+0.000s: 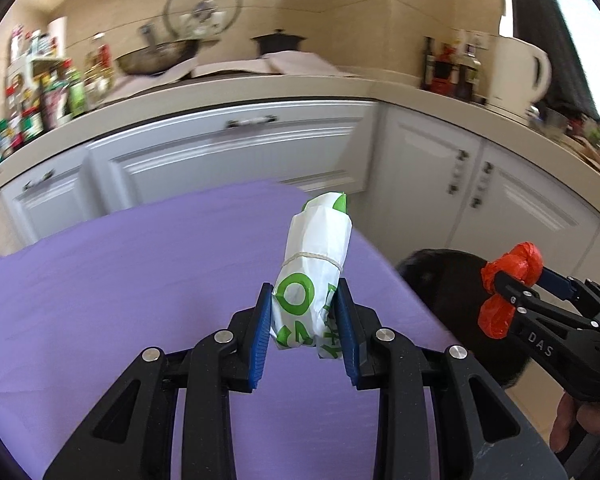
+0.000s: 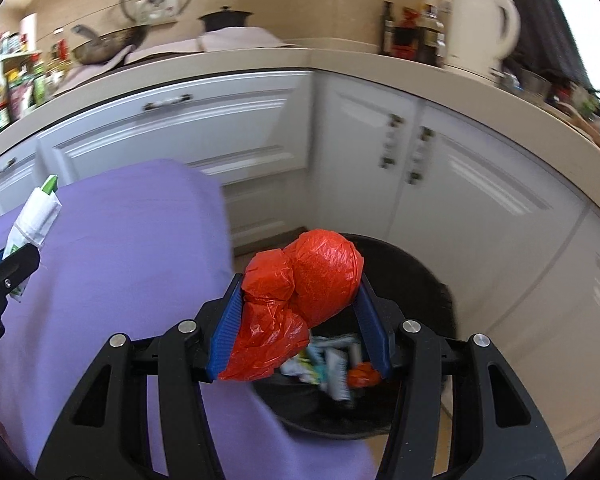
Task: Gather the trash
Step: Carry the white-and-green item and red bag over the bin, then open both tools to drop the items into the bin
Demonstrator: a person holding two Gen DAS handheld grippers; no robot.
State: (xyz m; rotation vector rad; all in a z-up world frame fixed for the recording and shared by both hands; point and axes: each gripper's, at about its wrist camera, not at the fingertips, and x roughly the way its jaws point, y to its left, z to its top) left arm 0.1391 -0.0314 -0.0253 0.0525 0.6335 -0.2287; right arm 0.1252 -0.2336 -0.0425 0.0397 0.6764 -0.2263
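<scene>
While left tongs (image 1: 305, 330) clamp white-green bundle (image 1: 314, 272), right tongs (image 2: 302, 328) grip red bag (image 2: 300, 296) above bin (image 2: 428, 280)

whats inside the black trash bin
The black trash bin holds crumpled wrappers and an orange scrap. The red plastic bag in the right gripper covers the rest.

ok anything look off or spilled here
Nothing stands out. The white and green bundle sits in the left gripper, the red bag in the right gripper above the black bin; no spill visible.
</scene>
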